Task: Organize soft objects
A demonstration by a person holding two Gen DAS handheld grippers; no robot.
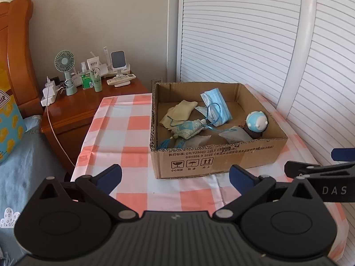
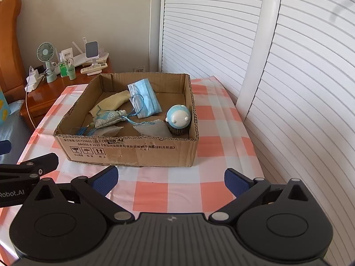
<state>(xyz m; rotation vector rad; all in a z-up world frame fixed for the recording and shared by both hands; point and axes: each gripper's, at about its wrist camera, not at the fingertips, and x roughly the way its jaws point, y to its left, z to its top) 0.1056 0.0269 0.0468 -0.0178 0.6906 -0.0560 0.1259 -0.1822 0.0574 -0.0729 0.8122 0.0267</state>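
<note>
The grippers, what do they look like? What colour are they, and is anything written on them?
Both are black plastic. The left gripper and the right gripper each have two fingers tipped with dark blue pads, silver screws at the joints, round discs on each side, and a ribbed grey body. White letters show on their sides: "DAS" on one, "Robot.AI" on the other. No cables or sleeves show.

A home bedroom: a wooden headboard (image 1: 13, 51) stands beside a cluttered nightstand (image 1: 88, 102) (desk fan (image 1: 64, 62), chargers, bottles), with white louvered closet doors (image 1: 239, 35) behind.
</note>
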